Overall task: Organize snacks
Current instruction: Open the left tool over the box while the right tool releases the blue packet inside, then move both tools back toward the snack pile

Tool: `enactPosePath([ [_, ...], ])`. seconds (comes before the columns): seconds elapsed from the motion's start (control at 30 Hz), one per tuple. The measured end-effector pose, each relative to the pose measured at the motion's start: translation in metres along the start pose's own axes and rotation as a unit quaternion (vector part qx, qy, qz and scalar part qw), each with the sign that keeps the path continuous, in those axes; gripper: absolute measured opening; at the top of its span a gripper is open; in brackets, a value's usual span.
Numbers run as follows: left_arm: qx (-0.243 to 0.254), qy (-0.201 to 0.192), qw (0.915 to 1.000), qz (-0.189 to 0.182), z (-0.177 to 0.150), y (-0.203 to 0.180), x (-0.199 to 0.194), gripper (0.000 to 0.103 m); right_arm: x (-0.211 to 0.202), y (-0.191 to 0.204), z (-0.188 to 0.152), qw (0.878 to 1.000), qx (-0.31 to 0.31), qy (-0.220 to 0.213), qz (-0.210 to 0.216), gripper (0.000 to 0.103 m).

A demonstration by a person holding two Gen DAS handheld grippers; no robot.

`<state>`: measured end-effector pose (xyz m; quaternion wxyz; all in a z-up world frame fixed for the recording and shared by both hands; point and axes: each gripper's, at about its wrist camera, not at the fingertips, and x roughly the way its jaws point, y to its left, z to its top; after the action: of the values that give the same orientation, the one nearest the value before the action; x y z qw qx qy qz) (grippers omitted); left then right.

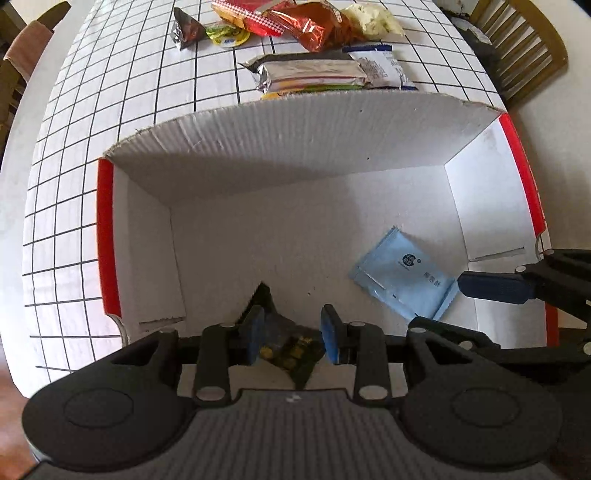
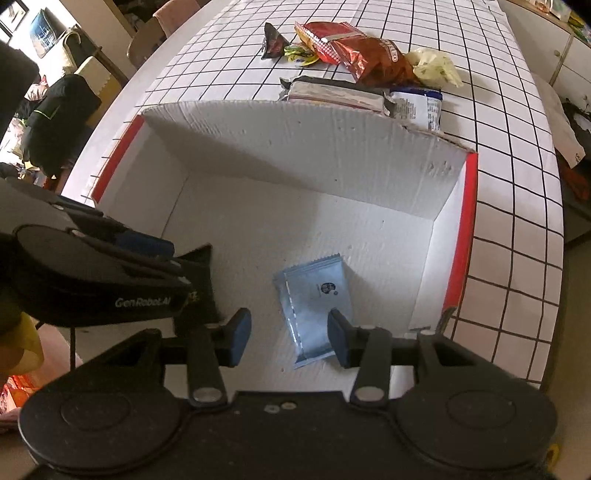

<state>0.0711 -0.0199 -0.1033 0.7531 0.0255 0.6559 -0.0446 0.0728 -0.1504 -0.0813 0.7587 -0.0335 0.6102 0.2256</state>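
Note:
An open white cardboard box with red side edges sits on the checked tablecloth. My left gripper points straight down into the box's near left part, shut on a dark snack packet with yellow print. In the right wrist view that dark packet shows under a finger of the left gripper. A light blue flat packet lies on the box floor at the right. My right gripper hovers over this blue packet, open, with its right pad overlapping the packet's edge. One of its fingers enters the left wrist view.
Beyond the box's far wall lie a silver packet, a white and blue packet, an orange-red chip bag, a pale yellow bag and a dark triangular packet. Wooden chairs stand at the table's sides.

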Motion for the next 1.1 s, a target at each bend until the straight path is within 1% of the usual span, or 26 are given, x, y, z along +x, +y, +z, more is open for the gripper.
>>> enactPosePath([
  [0.1,0.000,-0.012,0.9999,-0.001,0.000,0.001,-0.006,0.041,-0.006,-0.001,0.001,1.000,0.000,-0.006,0.002,0.049],
  [0.3,0.004,-0.043,0.9991,0.001,0.001,0.001,-0.025,0.044,-0.023,-0.003,0.005,1.000,0.006,-0.027,0.007,0.052],
  [0.37,0.009,-0.057,0.9983,0.005,0.002,0.000,-0.033,0.048,-0.029,-0.003,0.006,0.999,0.006,-0.036,0.007,0.054],
  [0.43,0.012,-0.072,0.9973,0.011,0.003,-0.001,-0.040,0.057,-0.036,-0.003,0.008,0.999,0.006,-0.047,0.006,0.056],
  [0.57,0.015,-0.101,0.9947,0.011,0.006,0.000,-0.055,0.061,-0.050,-0.004,0.012,0.998,0.005,-0.066,0.007,0.058],
  [0.63,0.014,-0.117,0.9930,0.010,0.006,0.001,-0.062,0.068,-0.057,-0.005,0.015,0.997,0.006,-0.077,0.007,0.064],
  [0.67,0.014,-0.124,0.9921,0.009,0.006,0.001,-0.066,0.069,-0.060,-0.006,0.017,0.997,0.007,-0.083,0.008,0.066],
  [0.77,0.015,-0.145,0.9893,0.009,0.009,0.003,-0.077,0.071,-0.069,-0.010,0.021,0.995,0.011,-0.096,0.008,0.067],
  [0.87,0.016,-0.161,0.9869,0.006,0.014,0.005,-0.085,0.075,-0.077,-0.016,0.027,0.994,0.018,-0.111,0.010,0.077],
  [0.9,0.016,-0.166,0.9859,0.007,0.015,0.006,-0.088,0.077,-0.080,-0.018,0.029,0.993,0.021,-0.117,0.010,0.078],
  [1.0,0.013,-0.183,0.9830,0.008,0.023,0.012,-0.098,0.078,-0.089,-0.023,0.037,0.991,0.028,-0.134,0.007,0.082],
  [1.1,0.005,-0.197,0.9804,0.009,0.032,0.021,-0.105,0.081,-0.098,-0.029,0.047,0.988,0.037,-0.148,0.007,0.083],
])
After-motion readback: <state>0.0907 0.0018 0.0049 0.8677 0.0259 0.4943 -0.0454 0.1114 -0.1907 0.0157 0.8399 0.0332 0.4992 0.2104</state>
